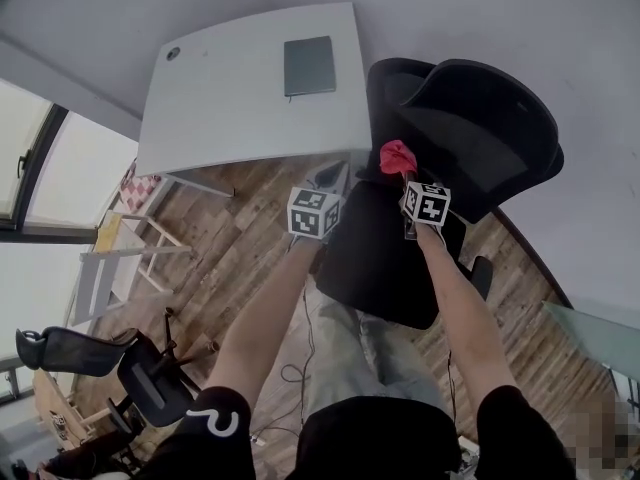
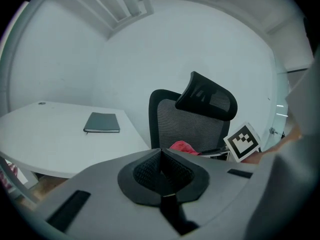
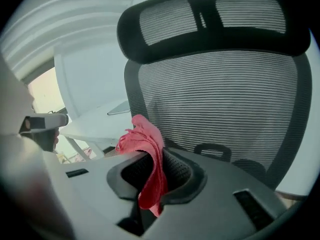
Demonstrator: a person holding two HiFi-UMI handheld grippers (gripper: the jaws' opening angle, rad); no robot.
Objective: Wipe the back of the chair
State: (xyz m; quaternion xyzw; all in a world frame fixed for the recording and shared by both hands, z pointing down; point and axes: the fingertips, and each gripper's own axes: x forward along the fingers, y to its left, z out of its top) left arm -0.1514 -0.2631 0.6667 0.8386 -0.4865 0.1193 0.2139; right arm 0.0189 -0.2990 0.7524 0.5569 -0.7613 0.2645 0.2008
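Observation:
A black office chair [image 1: 470, 133] with a grey mesh back [image 3: 225, 109] and a headrest [image 3: 210, 19] stands right of the white table. My right gripper [image 1: 405, 173] is shut on a pink-red cloth [image 3: 146, 154], which bunches above the jaws and hangs down between them. The cloth [image 1: 398, 155] is held close in front of the lower part of the mesh back. My left gripper [image 1: 330, 183] is shut with nothing in it, left of the right one and over the seat's edge. From the left gripper view the chair [image 2: 192, 119] and the cloth [image 2: 184, 147] show ahead.
A white table [image 1: 250, 93] with a dark notebook [image 1: 309, 65] stands left of the chair. The wooden floor [image 1: 230, 258] lies below. A second black chair [image 1: 120, 363] and a light shelf frame [image 1: 125, 258] stand at the left. A cable lies on the floor between the person's legs.

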